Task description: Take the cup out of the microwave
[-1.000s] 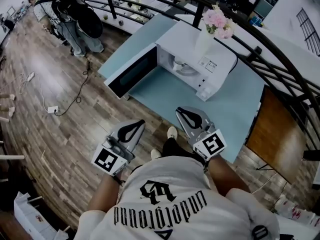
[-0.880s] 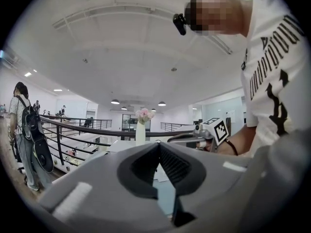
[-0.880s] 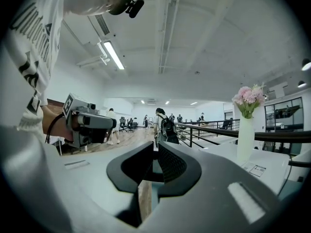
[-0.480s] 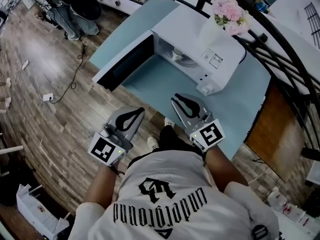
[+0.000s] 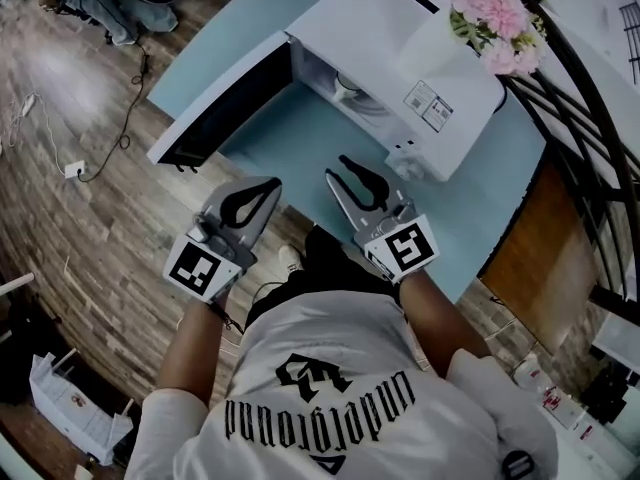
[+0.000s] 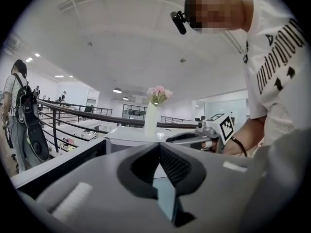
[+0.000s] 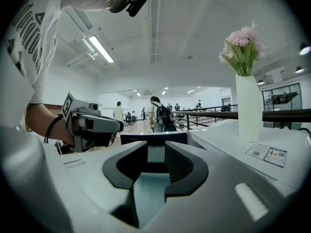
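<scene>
Cup (image 5: 349,84): inside the microwave (image 5: 425,33), door (image 5: 222,106) open
Right gripper (image 5: 336,166): fingers just opened, nothing between
Left gripper (image 5: 268,184): fingers together
Left to do: cup comes out

open office mezzanine: railing (image 6: 100,114), strip lights (image 7: 101,49)
</scene>
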